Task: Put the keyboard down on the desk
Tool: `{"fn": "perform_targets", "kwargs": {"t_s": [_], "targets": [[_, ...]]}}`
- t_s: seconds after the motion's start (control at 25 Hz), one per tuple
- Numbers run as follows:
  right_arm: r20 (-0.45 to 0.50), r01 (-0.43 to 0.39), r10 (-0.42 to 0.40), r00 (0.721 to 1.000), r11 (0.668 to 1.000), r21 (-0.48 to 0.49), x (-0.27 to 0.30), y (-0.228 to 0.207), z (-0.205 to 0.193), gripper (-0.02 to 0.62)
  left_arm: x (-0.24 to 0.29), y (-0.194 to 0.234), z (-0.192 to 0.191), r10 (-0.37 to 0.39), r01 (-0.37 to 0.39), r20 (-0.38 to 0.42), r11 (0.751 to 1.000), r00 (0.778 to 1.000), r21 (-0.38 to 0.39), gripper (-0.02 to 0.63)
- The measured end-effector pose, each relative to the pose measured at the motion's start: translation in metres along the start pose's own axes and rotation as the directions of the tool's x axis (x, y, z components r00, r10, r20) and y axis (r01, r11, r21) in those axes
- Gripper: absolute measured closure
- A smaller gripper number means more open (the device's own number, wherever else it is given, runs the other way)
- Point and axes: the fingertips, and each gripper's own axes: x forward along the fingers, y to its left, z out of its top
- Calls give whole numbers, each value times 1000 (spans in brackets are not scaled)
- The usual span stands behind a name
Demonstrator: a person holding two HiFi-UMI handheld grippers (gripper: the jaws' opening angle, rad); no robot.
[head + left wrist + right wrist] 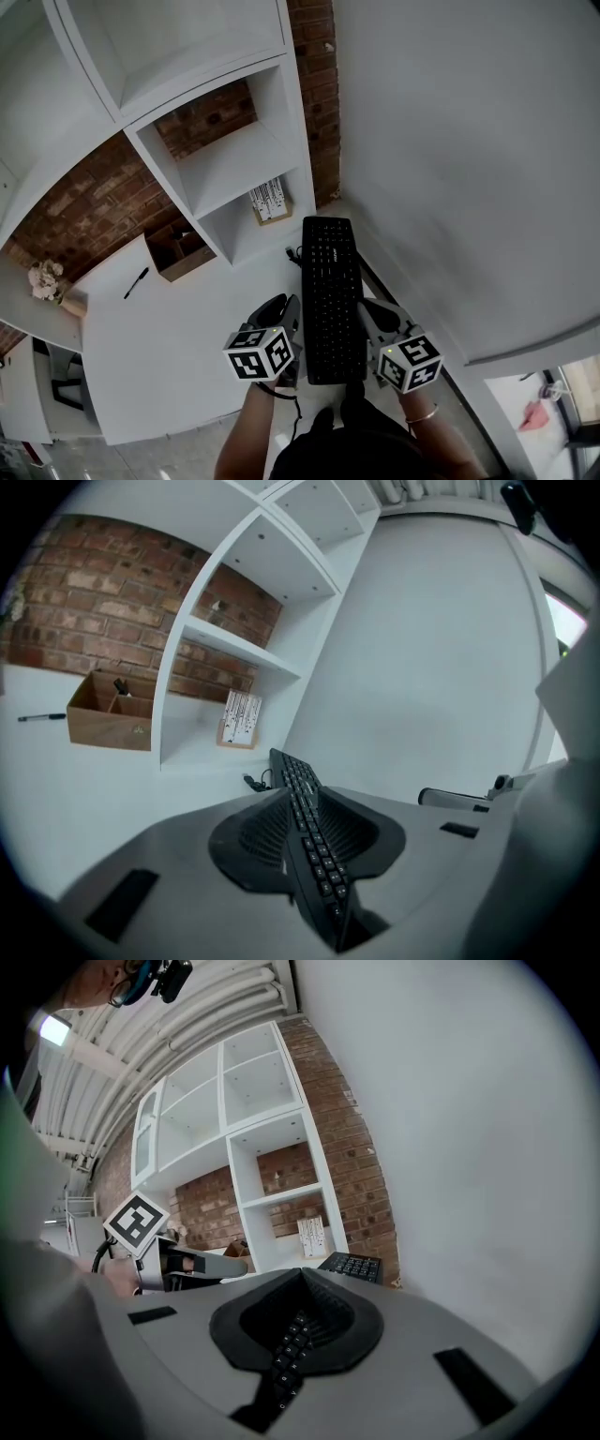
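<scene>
A black keyboard (pixel 331 291) lies lengthwise along the right edge of the white desk (pixel 169 337), close to the wall; I cannot tell whether it rests on the desk or hangs just above it. My left gripper (pixel 298 326) holds its left long edge near the near end, and the right gripper (pixel 367 321) holds the opposite edge. In the left gripper view the keyboard (pixel 302 803) runs edge-on between the dark pads (pixel 253 841), which close on it. The right gripper view has a row of keys (pixel 289 1346) caught in the cleft of its pads (pixel 342 1321).
A white shelf unit (pixel 234 159) stands at the back of the desk, with a small box of cards (pixel 270 200) in its lowest bay. A wooden organiser (pixel 178 251), a pen (pixel 136 282) and dried flowers (pixel 45 279) sit to the left. A grey wall (pixel 469 169) borders the right side.
</scene>
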Motion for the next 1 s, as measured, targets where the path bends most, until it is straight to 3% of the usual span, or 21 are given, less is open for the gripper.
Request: {"fn": "perform_targets", "kwargs": {"t_s": [0.44, 1.0], "targets": [[19, 20, -20, 1000, 1000, -12, -4, -2, 5, 591, -7, -29, 16, -11, 4, 49, 990, 999, 138, 571], [8, 27, -27, 1000, 999, -37, -2, -10, 7, 591, -10, -38, 10, -10, 2, 49, 986, 999, 166, 596]]}}
